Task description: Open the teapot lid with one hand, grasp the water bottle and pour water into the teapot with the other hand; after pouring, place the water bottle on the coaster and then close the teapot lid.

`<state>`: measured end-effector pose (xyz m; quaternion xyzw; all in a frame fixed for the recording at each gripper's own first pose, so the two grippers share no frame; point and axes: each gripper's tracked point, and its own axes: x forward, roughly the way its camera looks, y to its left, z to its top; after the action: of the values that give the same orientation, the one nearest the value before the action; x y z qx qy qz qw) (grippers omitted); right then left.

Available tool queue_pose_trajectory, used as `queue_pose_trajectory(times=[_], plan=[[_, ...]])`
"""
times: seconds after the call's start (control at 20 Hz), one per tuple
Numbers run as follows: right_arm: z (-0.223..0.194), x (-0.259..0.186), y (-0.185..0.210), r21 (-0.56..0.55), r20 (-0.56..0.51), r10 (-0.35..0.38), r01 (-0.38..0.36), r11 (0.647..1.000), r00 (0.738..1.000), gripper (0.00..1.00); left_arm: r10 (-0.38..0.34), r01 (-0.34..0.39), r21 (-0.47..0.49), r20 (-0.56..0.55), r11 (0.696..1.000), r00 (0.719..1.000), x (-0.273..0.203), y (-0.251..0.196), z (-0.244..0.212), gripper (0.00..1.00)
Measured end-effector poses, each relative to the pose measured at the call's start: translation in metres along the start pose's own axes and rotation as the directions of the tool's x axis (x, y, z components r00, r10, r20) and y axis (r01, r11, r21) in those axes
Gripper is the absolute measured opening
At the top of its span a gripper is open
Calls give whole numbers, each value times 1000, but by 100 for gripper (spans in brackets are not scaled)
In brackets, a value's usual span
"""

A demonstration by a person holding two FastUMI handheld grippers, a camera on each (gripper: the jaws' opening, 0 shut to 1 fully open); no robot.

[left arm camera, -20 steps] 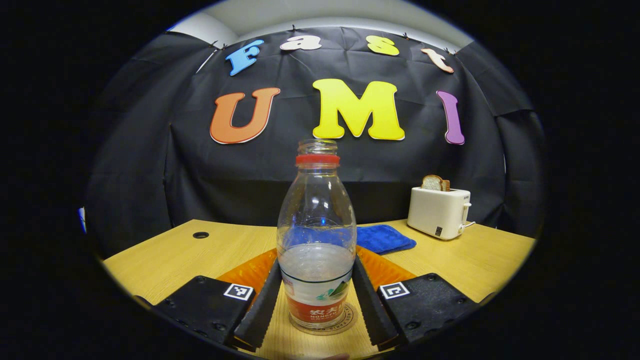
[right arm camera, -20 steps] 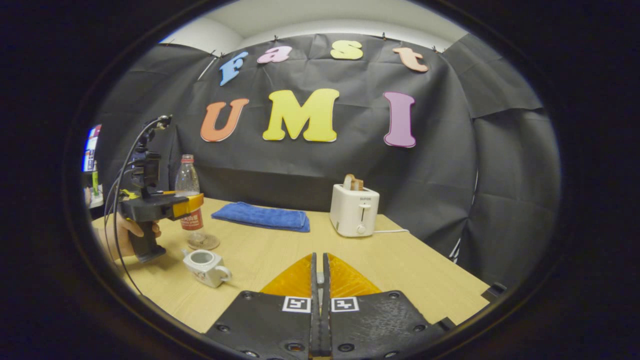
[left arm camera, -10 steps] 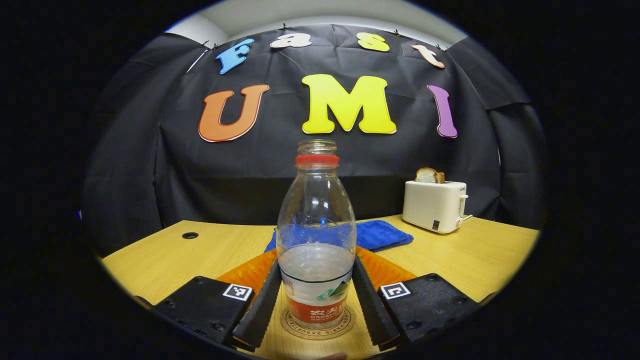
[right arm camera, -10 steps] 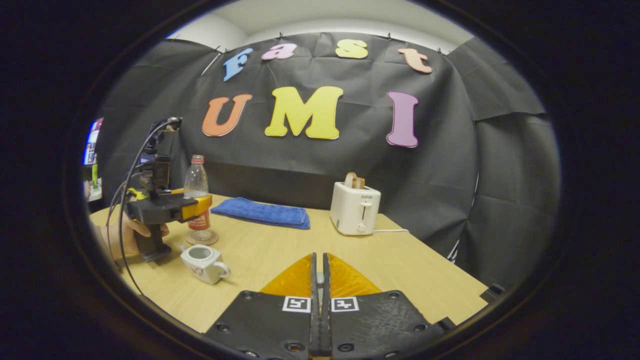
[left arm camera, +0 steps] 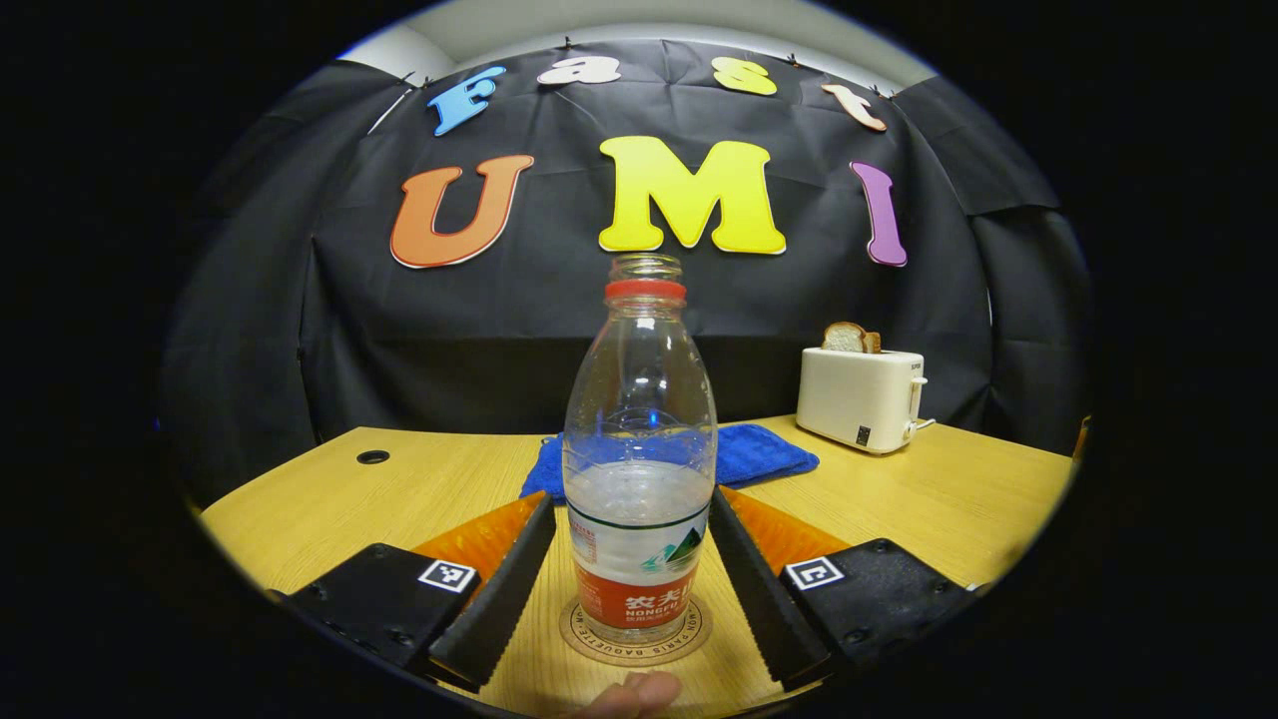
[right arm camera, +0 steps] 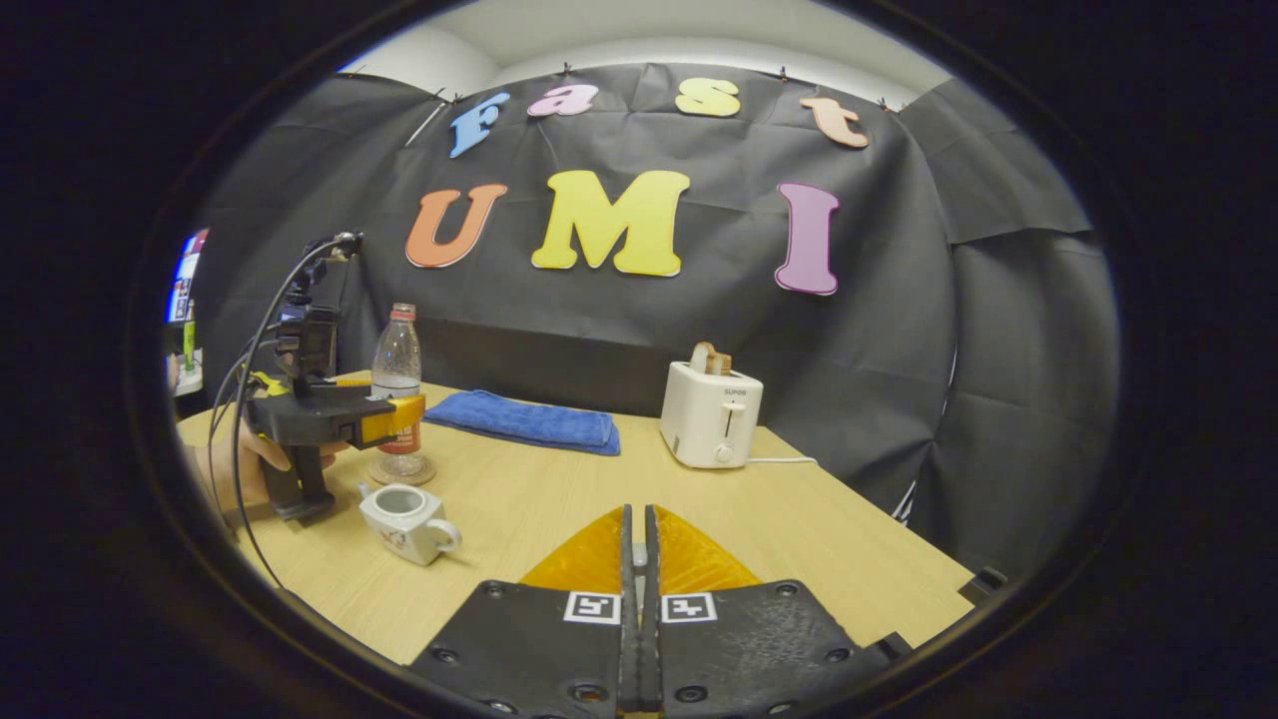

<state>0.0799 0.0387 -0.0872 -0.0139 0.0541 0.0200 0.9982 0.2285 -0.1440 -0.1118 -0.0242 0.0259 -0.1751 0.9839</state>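
The clear water bottle (left arm camera: pixel 639 469), uncapped with a red neck ring and part full, stands upright on the round coaster (left arm camera: pixel 579 634). My left gripper (left arm camera: pixel 631 499) is open, its fingers flanking the bottle with a slight gap. In the right gripper view, the bottle (right arm camera: pixel 396 350) and coaster (right arm camera: pixel 399 471) stand at the far left behind the left gripper (right arm camera: pixel 389 419). The white teapot (right arm camera: pixel 404 519) sits in front, its lid off. My right gripper (right arm camera: pixel 636 511) hovers over the table, shut with a pale sliver between its fingers, seemingly the lid's knob; the lid itself is hidden.
A white toaster (right arm camera: pixel 711 424) with bread stands at the back, a folded blue cloth (right arm camera: pixel 524 421) lies to its left. A hand (right arm camera: pixel 225 469) holds the left gripper's handle. A cable hole (left arm camera: pixel 372 456) marks the table's far left. A fingertip (left arm camera: pixel 634 694) pokes in below.
The bottle settled onto the coaster and the left gripper's fingers spread off its sides. The right gripper stayed shut and barely moved.
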Motion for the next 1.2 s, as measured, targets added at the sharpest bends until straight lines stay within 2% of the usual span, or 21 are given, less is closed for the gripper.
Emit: queue_pose_trajectory(times=[0.3,0.35,0.5,0.55,0.65,0.7,0.75,0.85,1.05,1.2], plan=[[0,0,16,-27,10,38,-38,999,999,0,-39,40,-27,44,999,998,-47,0,16,98],[2,0,18,-35,14,41,-41,999,999,0,-31,32,-12,61,999,998,-57,3,21,98],[3,-1,22,-44,14,54,-53,998,998,0,67,-71,66,62,995,996,-87,25,26,98],[4,-1,23,-41,11,52,-52,998,999,0,84,-88,62,61,994,995,-96,29,27,98],[7,0,26,-32,10,61,-61,998,998,0,111,-111,35,-23,993,993,-118,29,12,98],[9,1,30,-6,10,79,-79,997,997,0,168,-166,39,-27,985,985,-138,39,15,99],[9,1,34,12,6,92,-92,996,996,0,183,-183,34,-11,983,983,-150,38,19,98],[14,3,40,15,9,104,-104,994,995,0,155,-156,15,20,988,988,-167,24,30,98],[24,7,57,27,20,132,-133,991,991,0,151,-153,73,37,985,988,-189,21,50,98],[32,12,84,55,17,197,-198,979,980,1,174,-174,27,9,984,985,-201,30,55,98]])
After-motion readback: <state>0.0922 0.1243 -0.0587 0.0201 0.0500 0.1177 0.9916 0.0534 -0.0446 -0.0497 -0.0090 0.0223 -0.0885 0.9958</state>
